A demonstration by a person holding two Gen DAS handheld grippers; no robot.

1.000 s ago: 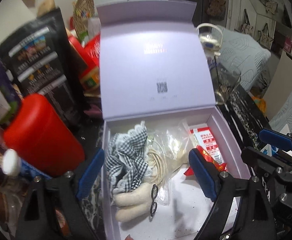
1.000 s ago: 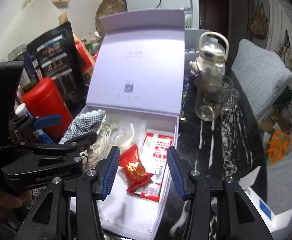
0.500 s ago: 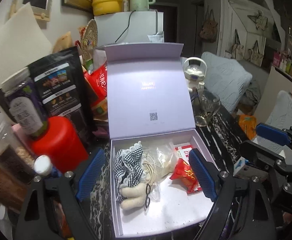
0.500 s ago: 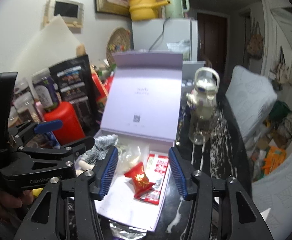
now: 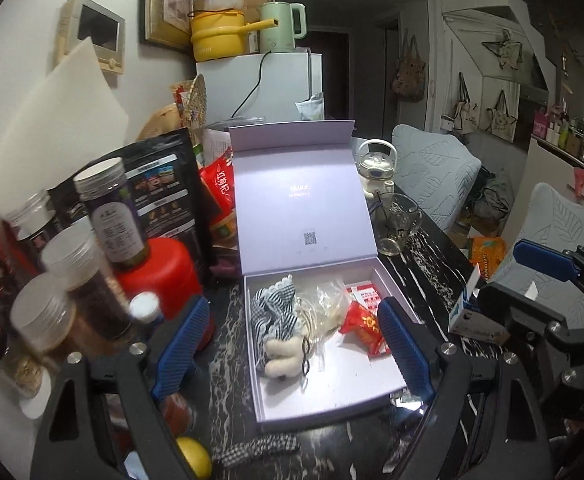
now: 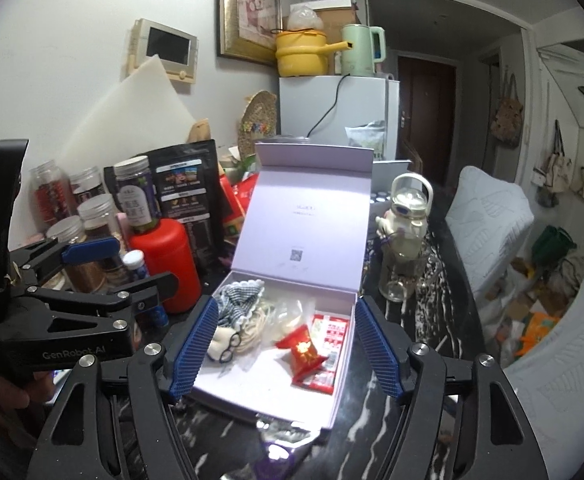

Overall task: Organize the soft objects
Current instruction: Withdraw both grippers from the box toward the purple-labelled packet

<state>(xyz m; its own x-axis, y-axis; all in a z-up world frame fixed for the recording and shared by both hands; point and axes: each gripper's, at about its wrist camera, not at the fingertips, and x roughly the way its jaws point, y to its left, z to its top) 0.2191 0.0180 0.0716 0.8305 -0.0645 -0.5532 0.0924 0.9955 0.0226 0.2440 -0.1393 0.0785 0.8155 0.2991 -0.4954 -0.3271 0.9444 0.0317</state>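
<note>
An open lilac box (image 5: pixel 347 388) stands on the black marbled table with its lid upright. Inside lie a checked fabric piece (image 5: pixel 276 312), a cream plush (image 5: pixel 282 358), a clear bag of cords (image 5: pixel 323 312) and red snack packets (image 5: pixel 365 322). My left gripper (image 5: pixel 292 340) hovers above and short of the box, open and holding nothing. In the right wrist view my right gripper (image 6: pixel 288 346) also hangs back over the box (image 6: pixel 260 384); its jaws are opening with nothing between the pads. The red packet (image 6: pixel 303 350) lies loose in the box.
Jars (image 5: pixel 108 216), a red canister (image 5: pixel 160 272) and black pouches (image 5: pixel 160 188) crowd the table left of the box. A glass mug (image 5: pixel 397 228) and a white kettle bottle (image 6: pixel 407 216) stand to its right. A second checked cloth (image 5: pixel 260 450) and a yellow ball (image 5: pixel 194 456) lie in front.
Both grippers have drawn back and upward from the box, so more of the room shows. The right jaws have spread wider. The box's contents stay put.
</note>
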